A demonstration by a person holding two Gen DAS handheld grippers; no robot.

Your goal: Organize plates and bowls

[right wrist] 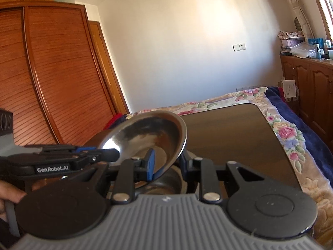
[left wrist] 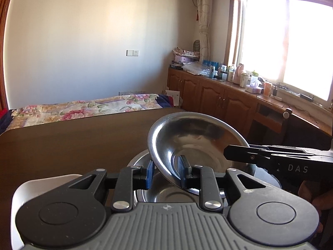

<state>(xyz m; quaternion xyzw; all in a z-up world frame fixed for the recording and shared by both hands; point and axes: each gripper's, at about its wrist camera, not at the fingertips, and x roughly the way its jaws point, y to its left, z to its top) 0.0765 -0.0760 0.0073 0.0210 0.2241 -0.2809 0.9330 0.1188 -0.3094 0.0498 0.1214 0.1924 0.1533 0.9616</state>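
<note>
A shallow steel bowl [left wrist: 191,137] [right wrist: 149,129] hangs tilted above the dark table, held by both grippers. My left gripper [left wrist: 166,173] is shut on its near rim, with a blue pad on each side of the metal. From the right, my right gripper [left wrist: 229,152] clamps the opposite rim. In the right wrist view my right gripper [right wrist: 166,162] pinches the rim, and the left gripper [right wrist: 115,153] reaches in from the left. A second steel bowl [left wrist: 162,195] [right wrist: 166,181] rests on the table right under the held one, partly hidden.
A white dish [left wrist: 27,187] lies at the near left of the brown table [left wrist: 72,141] [right wrist: 239,137]. Behind the table is a bed with a floral cover [left wrist: 83,106]. Wooden cabinets [left wrist: 208,95] crowded with bottles run under the window; a wardrobe [right wrist: 52,73] stands at left.
</note>
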